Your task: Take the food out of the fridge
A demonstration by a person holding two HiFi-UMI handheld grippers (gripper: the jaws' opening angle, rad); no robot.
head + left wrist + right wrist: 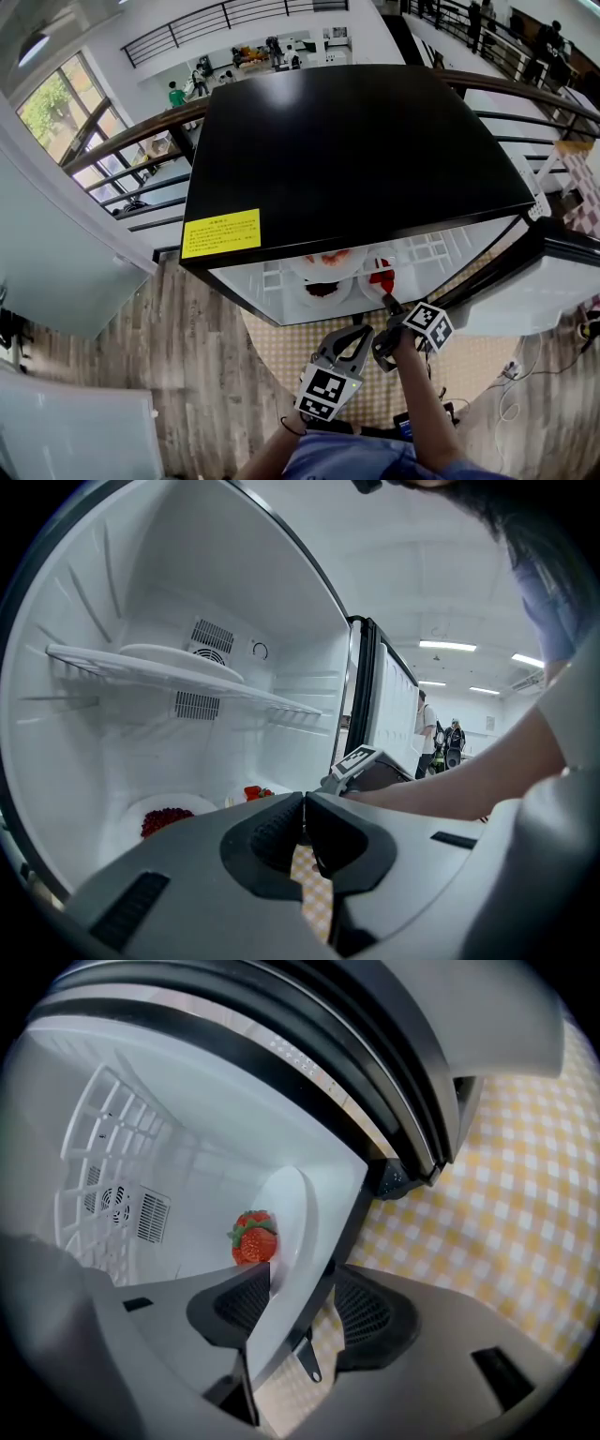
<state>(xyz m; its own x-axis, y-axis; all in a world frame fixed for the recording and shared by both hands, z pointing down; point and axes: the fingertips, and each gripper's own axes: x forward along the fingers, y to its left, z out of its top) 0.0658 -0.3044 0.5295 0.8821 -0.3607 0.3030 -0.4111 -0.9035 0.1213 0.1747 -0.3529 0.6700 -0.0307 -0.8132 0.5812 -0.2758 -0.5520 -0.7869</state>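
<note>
- The right tool (302, 1293) is spread wide; the rim of the white plate (291, 1232) stands between its jaws, unclamped
- The left tool (305, 803) is clenched on nothing, hanging before the open fridge (356, 150)
- The strawberry (253, 1237) lies on that plate on the fridge floor, at the right by the door side; red berries (167, 819) sit on another plate further left
- Likely trouble: a pinch on a thin, smooth rim alone could let the plate tilt when lifted, so the strawberry rolls off, or the plate could knock the nearby door frame
- A yellow label (221, 232) on the fridge's black top carries print too small to read; no brand shows
</note>
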